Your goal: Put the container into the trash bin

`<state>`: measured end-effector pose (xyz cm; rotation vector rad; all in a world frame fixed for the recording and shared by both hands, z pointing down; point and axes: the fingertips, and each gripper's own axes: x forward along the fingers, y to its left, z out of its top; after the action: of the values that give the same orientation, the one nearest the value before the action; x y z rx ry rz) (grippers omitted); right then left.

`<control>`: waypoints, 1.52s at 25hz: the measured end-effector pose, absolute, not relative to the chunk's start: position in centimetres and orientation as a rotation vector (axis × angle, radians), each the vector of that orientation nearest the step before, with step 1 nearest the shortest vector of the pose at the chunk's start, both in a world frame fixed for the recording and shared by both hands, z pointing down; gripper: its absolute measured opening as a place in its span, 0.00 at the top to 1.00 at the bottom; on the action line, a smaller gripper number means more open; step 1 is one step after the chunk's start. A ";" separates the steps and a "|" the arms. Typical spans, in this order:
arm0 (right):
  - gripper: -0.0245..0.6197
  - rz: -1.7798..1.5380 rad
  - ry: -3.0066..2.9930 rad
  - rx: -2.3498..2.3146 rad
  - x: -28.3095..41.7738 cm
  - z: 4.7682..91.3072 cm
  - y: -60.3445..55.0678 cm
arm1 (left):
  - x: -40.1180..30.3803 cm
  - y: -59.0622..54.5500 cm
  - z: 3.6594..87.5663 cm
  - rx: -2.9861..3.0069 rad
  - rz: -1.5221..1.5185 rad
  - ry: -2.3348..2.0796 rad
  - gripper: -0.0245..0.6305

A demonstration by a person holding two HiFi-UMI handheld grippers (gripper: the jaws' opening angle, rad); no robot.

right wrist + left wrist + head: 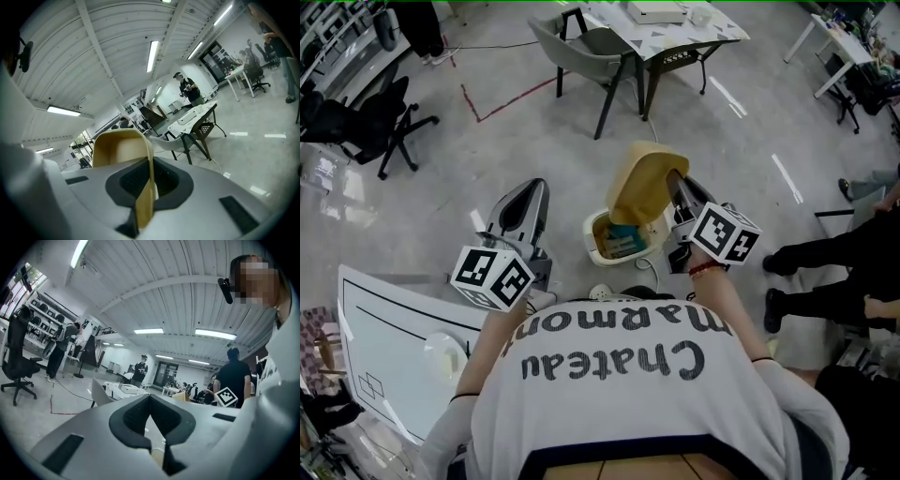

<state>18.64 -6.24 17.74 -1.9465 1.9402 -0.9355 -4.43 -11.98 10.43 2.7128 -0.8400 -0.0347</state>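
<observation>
Tan container [643, 184] tilted, open side down, just above the trash bin [592, 229]; bin on the floor with rubbish in it. Right gripper [677, 180] pinches the container's wall edge-on between its jaws. Left gripper [529, 190] to the bin's left, jaws pressed together, nothing between. Floor [750, 141] grey, glossy, marked with red tape [516, 101]. White table [384, 328] at lower left, grey chair [581, 45] and second table [670, 36] beyond. Ribbed ceiling [117, 42], strip lights [149, 331].
</observation>
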 end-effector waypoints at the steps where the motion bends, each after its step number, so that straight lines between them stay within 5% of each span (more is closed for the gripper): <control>1: 0.91 -0.936 1.943 -1.948 18.6 17.8 -6.4 | -4.4 -12.2 10.5 2.711 -0.037 -0.840 0.93; 14: 0.91 -1.122 1.974 -1.996 18.1 22.9 -7.8 | -3.7 -13.5 15.5 2.578 -0.021 -0.834 0.93; 30: 0.91 -1.805 2.146 -1.940 12.9 47.7 -6.8 | -0.9 -7.3 37.8 2.223 0.359 -0.815 0.93; 38: 0.91 -1.881 2.153 -2.162 14.8 57.7 -7.1 | 0.6 -4.5 44.0 2.091 0.416 -0.789 0.93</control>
<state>14.78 -7.06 57.66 -2.1620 2.1526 -1.8814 0.65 -4.48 44.05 2.0913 -0.7895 0.4159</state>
